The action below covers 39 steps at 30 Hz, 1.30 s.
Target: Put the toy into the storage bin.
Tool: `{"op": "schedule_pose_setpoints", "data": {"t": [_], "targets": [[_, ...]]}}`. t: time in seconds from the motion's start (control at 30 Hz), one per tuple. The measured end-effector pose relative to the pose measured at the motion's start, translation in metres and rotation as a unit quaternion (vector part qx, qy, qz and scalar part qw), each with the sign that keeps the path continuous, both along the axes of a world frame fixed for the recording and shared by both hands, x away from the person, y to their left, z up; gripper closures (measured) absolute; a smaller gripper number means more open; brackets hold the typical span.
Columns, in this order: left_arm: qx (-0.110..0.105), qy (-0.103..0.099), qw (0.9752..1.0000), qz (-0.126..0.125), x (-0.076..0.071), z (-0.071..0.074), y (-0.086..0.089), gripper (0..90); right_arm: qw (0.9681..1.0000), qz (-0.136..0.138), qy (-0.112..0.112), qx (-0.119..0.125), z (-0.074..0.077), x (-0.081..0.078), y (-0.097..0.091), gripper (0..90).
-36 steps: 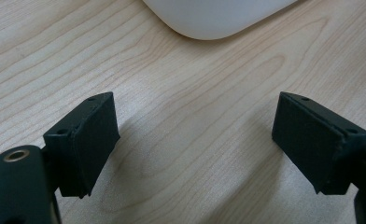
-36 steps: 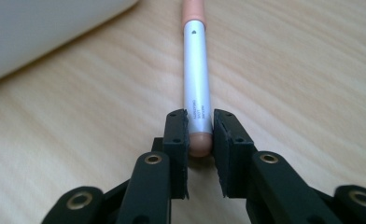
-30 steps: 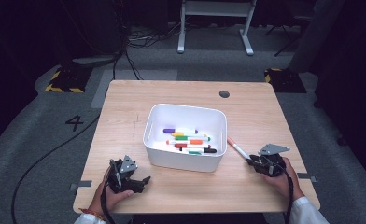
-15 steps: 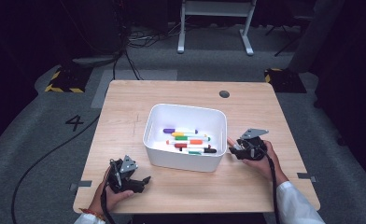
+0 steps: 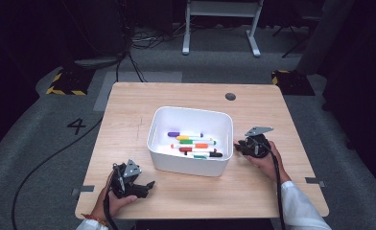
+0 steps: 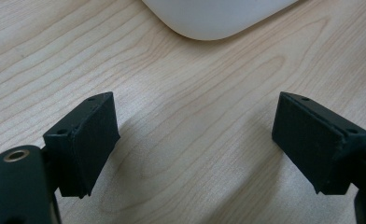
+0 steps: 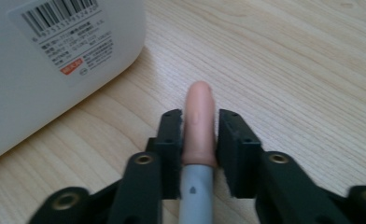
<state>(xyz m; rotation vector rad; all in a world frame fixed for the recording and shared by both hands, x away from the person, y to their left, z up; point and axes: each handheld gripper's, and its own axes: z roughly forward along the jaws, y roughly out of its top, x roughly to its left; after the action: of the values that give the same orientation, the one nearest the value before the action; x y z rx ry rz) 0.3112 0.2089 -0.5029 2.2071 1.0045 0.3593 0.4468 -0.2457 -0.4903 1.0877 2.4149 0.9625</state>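
Observation:
A white bin (image 5: pixel 191 165) in the middle of the wooden table holds several coloured markers (image 5: pixel 194 143). My right gripper (image 5: pixel 237 147) sits just off the bin's right wall, shut on a marker (image 7: pixel 199 116) with a pale orange cap and grey barrel; the cap tip pokes out past the jaws. The bin's labelled wall (image 7: pixel 55 60) stands to the left of that marker. My left gripper (image 5: pixel 150 184) rests near the table's front left, open, nothing between its fingers (image 6: pixel 85 140). The bin's rounded corner (image 6: pixel 214 18) lies ahead of it.
The table (image 5: pixel 128 110) has a dark round grommet (image 5: pixel 230 96) at the back right. Black cables trail from both grippers over the front edge. A white stand's legs (image 5: pixel 219 28) sit on the floor beyond the table.
My right gripper has carried the marker from the front right of the table leftward and away from me, up to the bin's right wall. The left gripper has stayed put.

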Motion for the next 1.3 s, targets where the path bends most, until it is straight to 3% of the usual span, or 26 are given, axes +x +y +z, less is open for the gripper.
{"op": "schedule_pose_setpoints", "data": {"t": [0.17, 0.37, 0.53, 0.87, 1.3], "targets": [[-0.001, 0.001, 1.0, 0.001, 0.0, 0.0, 0.0, 14.6, 0.9998, -0.006, -0.014, -0.009, 0.0, -0.003, -0.001, 74.6], [0.0, 0.0, 1.0, 0.0, 0.0, 0.0, 0.0, 14.6, 0.9993, -0.006, -0.027, 0.027, 0.009, -0.009, -0.014, 74.9], [0.0, 0.0, 1.0, 0.0, 0.0, 0.0, 0.0, 14.6, 0.997, 0.009, -0.048, 0.061, 0.025, -0.02, -0.022, 74.9], [0.0, 0.0, 1.0, 0.0, 0.0, 0.0, 0.0, 14.6, 0.9907, 0.019, -0.092, 0.098, 0.06, -0.035, -0.03, 74.9], [0.001, 0.0, 1.0, 0.0, 0.0, 0.0, 0.0, 14.6, 0.9849, 0.042, -0.127, 0.11, 0.101, -0.044, -0.03, 74.9]]}}
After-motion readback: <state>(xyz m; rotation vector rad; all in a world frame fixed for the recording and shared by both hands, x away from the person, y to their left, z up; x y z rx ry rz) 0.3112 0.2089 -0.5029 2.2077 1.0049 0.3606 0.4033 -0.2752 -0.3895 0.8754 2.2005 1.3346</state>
